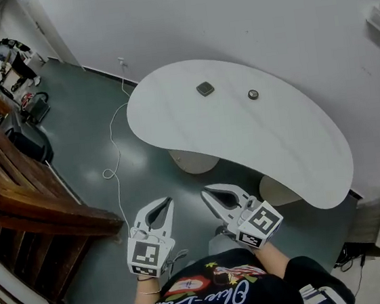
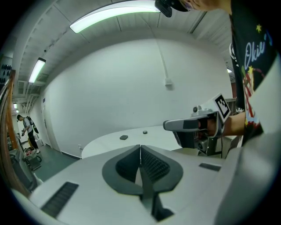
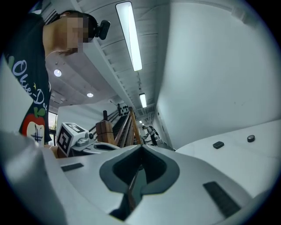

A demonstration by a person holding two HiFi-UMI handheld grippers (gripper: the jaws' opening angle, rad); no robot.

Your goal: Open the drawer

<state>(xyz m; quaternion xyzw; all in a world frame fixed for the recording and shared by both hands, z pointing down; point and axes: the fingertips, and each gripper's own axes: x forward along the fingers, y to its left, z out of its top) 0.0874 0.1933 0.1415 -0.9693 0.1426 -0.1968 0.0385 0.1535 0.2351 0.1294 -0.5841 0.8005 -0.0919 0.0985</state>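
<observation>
Drawer is seen in no view, so its weight, stiffness and handle cannot be judged. Left gripper (image 1: 167, 201) and right gripper (image 1: 207, 192) are held closed and empty at lower centre, below the table (image 1: 242, 128).

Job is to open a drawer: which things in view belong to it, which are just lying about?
Job: left tongs, shut, empty; right tongs, shut, empty. No drawer in view.
Lying about: dark square pad and small round piece on the white table; white cable on the floor.
</observation>
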